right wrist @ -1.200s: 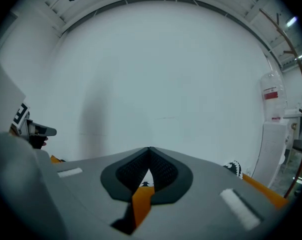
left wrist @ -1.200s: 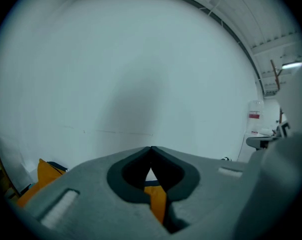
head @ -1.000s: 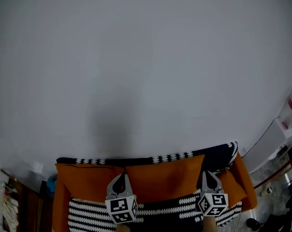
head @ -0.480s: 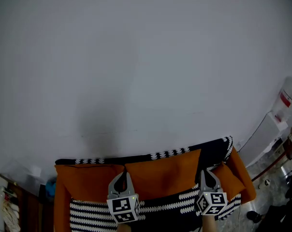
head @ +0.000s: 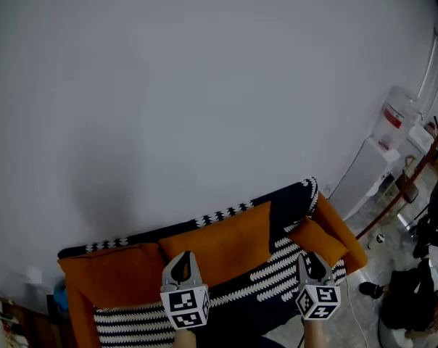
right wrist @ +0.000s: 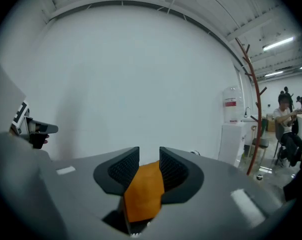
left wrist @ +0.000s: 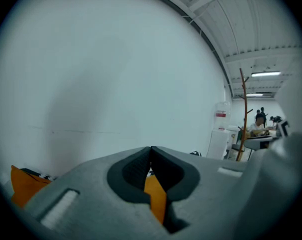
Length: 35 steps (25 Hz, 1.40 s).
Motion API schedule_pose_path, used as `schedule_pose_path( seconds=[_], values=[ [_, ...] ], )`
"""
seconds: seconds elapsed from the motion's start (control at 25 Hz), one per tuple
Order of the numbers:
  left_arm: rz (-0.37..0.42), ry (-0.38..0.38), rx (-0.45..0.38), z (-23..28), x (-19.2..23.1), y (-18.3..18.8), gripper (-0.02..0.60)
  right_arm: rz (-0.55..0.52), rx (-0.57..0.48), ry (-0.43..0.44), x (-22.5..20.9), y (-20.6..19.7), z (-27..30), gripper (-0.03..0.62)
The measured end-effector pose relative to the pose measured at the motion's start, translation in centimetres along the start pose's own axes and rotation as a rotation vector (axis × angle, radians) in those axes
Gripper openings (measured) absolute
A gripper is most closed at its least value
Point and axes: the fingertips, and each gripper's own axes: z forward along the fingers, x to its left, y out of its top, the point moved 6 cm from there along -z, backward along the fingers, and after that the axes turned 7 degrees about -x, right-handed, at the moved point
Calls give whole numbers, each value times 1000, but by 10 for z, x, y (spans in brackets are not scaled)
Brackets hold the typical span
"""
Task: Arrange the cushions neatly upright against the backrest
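Observation:
In the head view a sofa with a black-and-white patterned cover (head: pixel 277 267) runs slantwise along the white wall. Against its backrest stand a left orange cushion (head: pixel 110 278) and a middle one (head: pixel 222 241), with a small one (head: pixel 317 239) at the right end. My left gripper (head: pixel 183 258) (left wrist: pixel 151 149) hovers in front of the middle cushion, its tips shut together with nothing gripped. My right gripper (head: pixel 312 256) (right wrist: pixel 149 156) has just been opening. The small orange cushion (right wrist: pixel 143 189) shows in the gap, and the pads stand apart from it.
A white wall fills most of every view. At the right stand a water dispenser (head: pixel 393 122) (right wrist: pixel 231 129), a brown coat rack (right wrist: pixel 253 109) and a seated person (right wrist: pixel 286 126). Dark bags (head: pixel 404 303) lie on the floor by the sofa's right end.
The head view has swung right: the sofa now lies slanted and further left, and the dispenser and coat rack have come in. Both grippers stay low in the view.

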Motion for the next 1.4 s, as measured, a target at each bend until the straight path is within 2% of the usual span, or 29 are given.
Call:
schedule_pose_path(
  seconds=[0.12,0.28,0.48,0.6,0.76,1.12,1.4],
  values=[
    [-12,-72,27,17,-26,-7,6,11,22,-96,-30,-7,-20,149],
    [-2,-163,57,43,-64,-15,58,24,37,-217,-71,-14,-39,184],
    [21,-269,80,74,-120,-23,109,45,48,-338,-124,-22,-61,216],
    [42,-311,98,94,-159,-30,135,64,65,-383,-162,-33,-67,232],
    [64,-339,125,127,-216,-42,158,96,104,-406,-221,-52,-60,247],
    [101,-374,225,221,-350,-79,181,182,196,-374,-362,-89,-3,253],
    [153,-413,339,284,-417,-120,216,257,286,-354,-432,-129,35,262]
  ],
)
